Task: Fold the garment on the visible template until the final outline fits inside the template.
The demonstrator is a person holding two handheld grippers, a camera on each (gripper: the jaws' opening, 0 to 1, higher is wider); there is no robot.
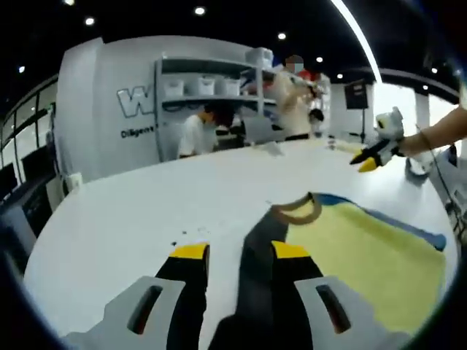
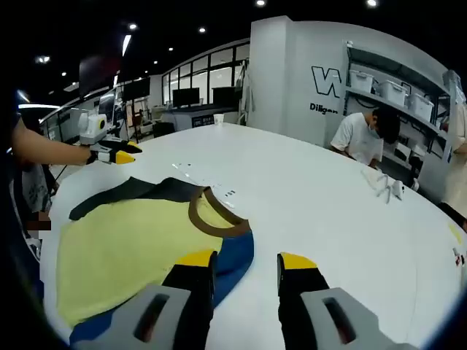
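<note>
A yellow T-shirt (image 1: 357,255) (image 2: 131,240) with a brown collar (image 1: 299,211) (image 2: 215,219) lies flat on the white table (image 1: 146,211) (image 2: 321,197). One sleeve is dark (image 1: 255,248) (image 2: 131,191), the other blue (image 1: 408,226) (image 2: 233,255). My left gripper (image 1: 241,251) (image 2: 124,155) stands open over the dark sleeve, which runs between its jaws. My right gripper (image 2: 246,260) (image 1: 368,162) is open at the blue sleeve's edge, the cloth reaching just under its left jaw; nothing is pinched.
The round table's rim (image 1: 44,240) curves close on the left. Small clear items (image 2: 387,186) lie on the table's far side. Beyond it stand shelves with white bins (image 1: 211,87) (image 2: 394,91), with people (image 1: 195,135) (image 2: 357,135) working there.
</note>
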